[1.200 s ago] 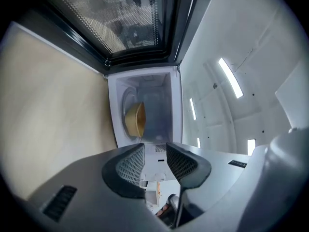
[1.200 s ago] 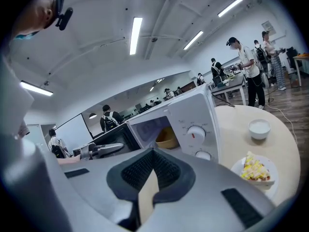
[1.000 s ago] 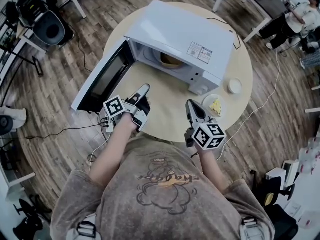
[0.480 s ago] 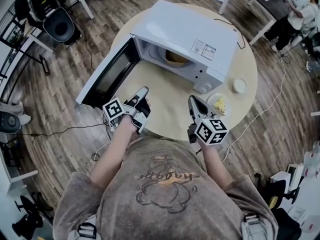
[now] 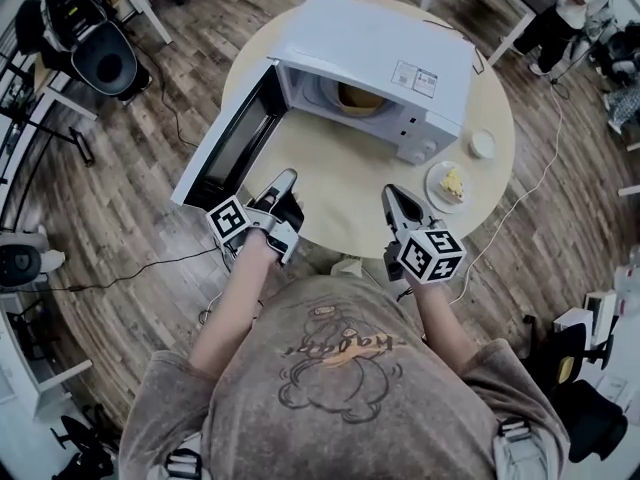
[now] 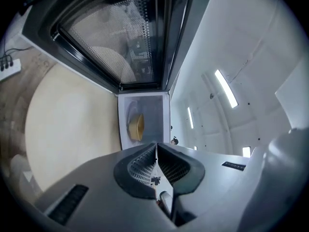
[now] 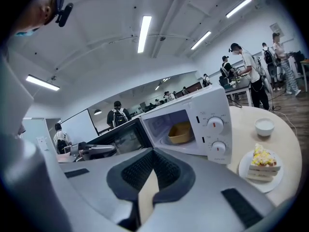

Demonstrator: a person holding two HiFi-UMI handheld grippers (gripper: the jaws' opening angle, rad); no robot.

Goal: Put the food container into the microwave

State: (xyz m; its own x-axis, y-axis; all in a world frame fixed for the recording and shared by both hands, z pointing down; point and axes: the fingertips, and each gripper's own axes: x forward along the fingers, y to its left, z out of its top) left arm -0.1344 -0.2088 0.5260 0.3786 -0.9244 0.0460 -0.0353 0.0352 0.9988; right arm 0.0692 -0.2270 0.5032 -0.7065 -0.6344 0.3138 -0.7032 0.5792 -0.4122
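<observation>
We hold the left gripper [image 5: 288, 176] and right gripper [image 5: 390, 190] before the boxy white microwave [image 5: 380, 53], both pinched together, empty. The round yellow food container [image 5: 360, 95] sits inside the microwave's open cavity.

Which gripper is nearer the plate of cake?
Right. The right gripper sits just left of the plate of cake; the left gripper is farther left, by the open microwave door.

On round beige table [image 5: 340, 208]: white plate [image 5: 433, 190] with cake slice [image 5: 455, 182], small white bowl [image 5: 482, 144] near it. Black chair [image 5: 105, 60] well apart on wood floor [image 5: 120, 218].
</observation>
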